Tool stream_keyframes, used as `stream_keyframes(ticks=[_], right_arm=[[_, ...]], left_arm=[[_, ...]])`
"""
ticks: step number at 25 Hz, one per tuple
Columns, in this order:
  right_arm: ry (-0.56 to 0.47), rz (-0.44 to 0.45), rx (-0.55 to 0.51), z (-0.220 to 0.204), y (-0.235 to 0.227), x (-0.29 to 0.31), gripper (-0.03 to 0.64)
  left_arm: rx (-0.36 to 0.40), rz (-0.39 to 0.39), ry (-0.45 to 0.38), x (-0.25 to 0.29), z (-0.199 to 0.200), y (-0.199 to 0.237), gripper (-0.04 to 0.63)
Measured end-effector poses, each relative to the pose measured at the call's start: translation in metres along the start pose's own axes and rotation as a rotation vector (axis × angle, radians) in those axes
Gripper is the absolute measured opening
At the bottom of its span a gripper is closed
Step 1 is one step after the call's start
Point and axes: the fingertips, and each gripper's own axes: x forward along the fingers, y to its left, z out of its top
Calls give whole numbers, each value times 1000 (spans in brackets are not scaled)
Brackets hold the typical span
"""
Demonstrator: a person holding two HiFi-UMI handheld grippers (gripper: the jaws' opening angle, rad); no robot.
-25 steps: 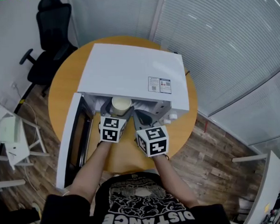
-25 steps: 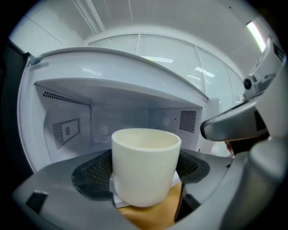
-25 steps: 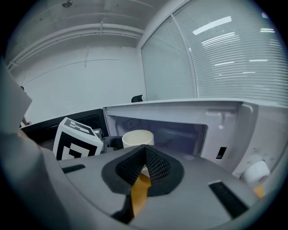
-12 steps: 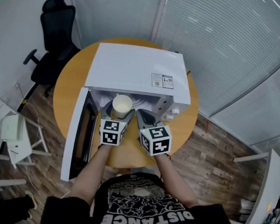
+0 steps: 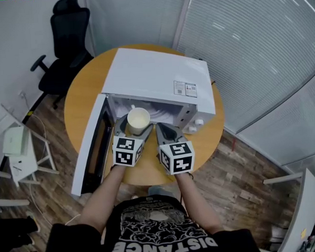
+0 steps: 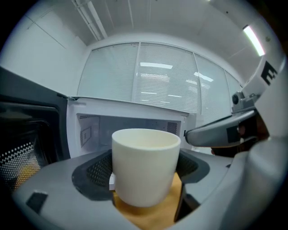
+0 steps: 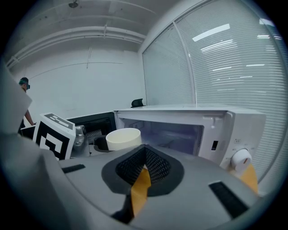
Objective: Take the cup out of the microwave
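Cup (image 6: 145, 168) clamped in left hand-held gripper (image 5: 134, 130) at microwave (image 5: 160, 78) mouth; right hand-held gripper (image 7: 143, 161) alongside, closed, empty.

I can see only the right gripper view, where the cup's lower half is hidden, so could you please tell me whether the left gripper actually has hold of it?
Observer: Yes, the left gripper is shut on the cup, gripping it from both sides.
Operator: Thank you. Is it resting on anything?
Observer: It looks lifted: the left gripper view shows bare table under its base, with the microwave cavity behind it.
Operator: Is anything in it?
Observer: The head view looks down into it, and it appears empty.
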Motion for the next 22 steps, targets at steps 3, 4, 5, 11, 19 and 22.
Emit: stream_keyframes(ticks=[3,4,5,11,19,22], right_arm=[[3,-5,-10,-2,3,-5,15],[2,-7,-12,-2,4,-7,15],[0,-9,-13,-3,5,-8,15],[-13,-19,-19,-6,12,-20,15],[-24,-17,-29,-12,30,-37,15],[-30,-14,-31,-13,37,-42,15]], left_arm=[[-1,3,-5,-11,2,-1,428],[-2,4,-5,-15,2,-2,428],[0,6,-3,-18,2,-2,428],[-1,8,8,-39,-7,-8,428],[2,5,-4,-69,-5,-13,428],[6,5,-11,-80,-2,-13,428]])
